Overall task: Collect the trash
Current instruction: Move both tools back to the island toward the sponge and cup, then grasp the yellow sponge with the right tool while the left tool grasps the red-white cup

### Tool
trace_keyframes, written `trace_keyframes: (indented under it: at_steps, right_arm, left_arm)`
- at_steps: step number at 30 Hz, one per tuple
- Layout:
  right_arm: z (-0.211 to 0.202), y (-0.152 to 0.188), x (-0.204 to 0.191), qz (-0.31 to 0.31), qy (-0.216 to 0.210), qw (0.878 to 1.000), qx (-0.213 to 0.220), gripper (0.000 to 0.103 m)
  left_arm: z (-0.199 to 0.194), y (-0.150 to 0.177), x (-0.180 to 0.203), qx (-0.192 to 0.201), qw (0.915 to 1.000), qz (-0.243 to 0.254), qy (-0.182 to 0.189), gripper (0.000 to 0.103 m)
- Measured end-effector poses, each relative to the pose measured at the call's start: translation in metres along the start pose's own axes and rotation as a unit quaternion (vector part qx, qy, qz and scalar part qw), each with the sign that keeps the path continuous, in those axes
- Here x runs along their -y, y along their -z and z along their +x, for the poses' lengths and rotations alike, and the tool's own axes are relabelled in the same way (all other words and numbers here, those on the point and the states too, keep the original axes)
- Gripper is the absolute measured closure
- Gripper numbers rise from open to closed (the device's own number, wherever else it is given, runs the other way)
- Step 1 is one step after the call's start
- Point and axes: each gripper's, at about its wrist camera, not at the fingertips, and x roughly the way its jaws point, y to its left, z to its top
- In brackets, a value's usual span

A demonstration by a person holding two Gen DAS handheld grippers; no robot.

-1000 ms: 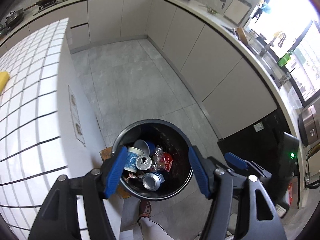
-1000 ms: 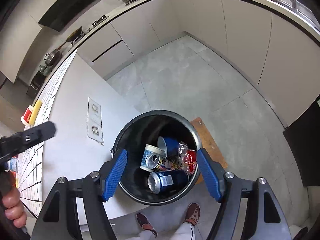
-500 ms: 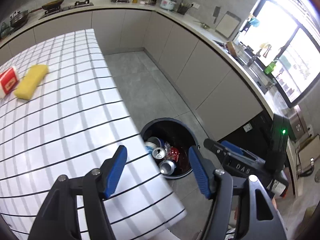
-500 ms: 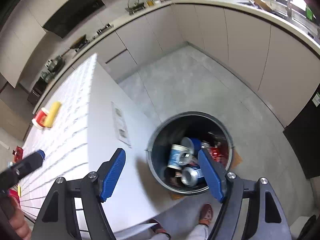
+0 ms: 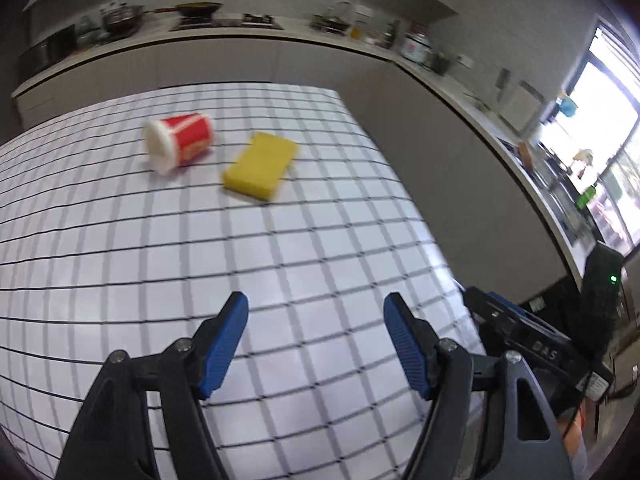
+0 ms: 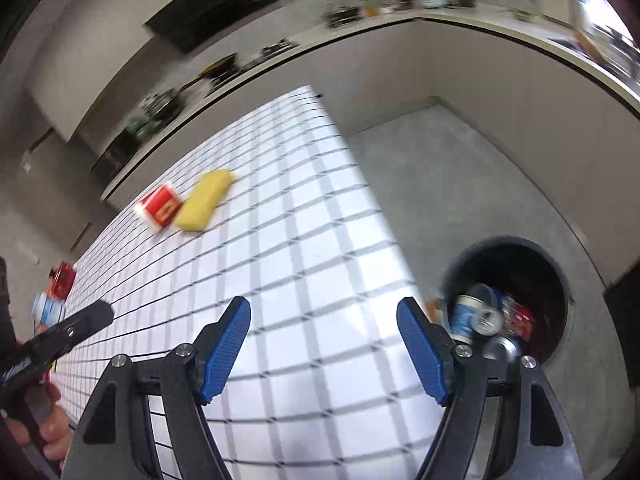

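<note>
Partway thru: bin [image 6: 560, 280] on floor beside bench [image 5: 280, 248] is already holding cans + cups, while red cup [image 5: 182, 143] on its side near yellow sponge [image 5: 261, 165] is waiting far down bench, w/ left gripper [image 5: 315, 312] & right gripper [image 6: 324, 316] hovering, jaws wide, empty.

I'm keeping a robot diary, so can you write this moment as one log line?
left gripper: open, empty | right gripper: open, empty | red cup: on its side on table | yellow sponge: beside cup | trash bin: holds cans
</note>
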Motion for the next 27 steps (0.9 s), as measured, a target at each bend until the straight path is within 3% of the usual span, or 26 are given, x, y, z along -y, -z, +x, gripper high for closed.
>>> trace_keyframes:
  at_steps: [5,9,12,17,27]
  right_arm:
    - [0.037,-0.023,-0.043,-0.052,-0.029,0.998,-0.012,0.026]
    - [0.058,-0.039,-0.068,-0.066,-0.058,0.996,-0.018,0.026]
    - [0.068,-0.048,-0.085,-0.071,-0.059,0.995,-0.02,0.026]
    - [0.086,-0.06,-0.106,-0.071,-0.049,0.996,-0.02,0.025]
    - [0.131,-0.074,-0.148,-0.026,0.006,1.0,-0.007,0.024]
  left_arm:
    - [0.002,-0.015,-0.053,0.018,0.9968,-0.046,-0.063,0.031]
    - [0.01,-0.031,-0.082,0.023,0.9934,-0.044,-0.104,0.031]
    - [0.016,-0.039,-0.096,0.019,0.9936,-0.046,-0.101,0.031]
    - [0.03,-0.063,-0.108,0.02,0.9941,0.003,-0.106,0.03]
    - [0.072,-0.118,-0.122,-0.01,0.9926,0.112,-0.046,0.029]
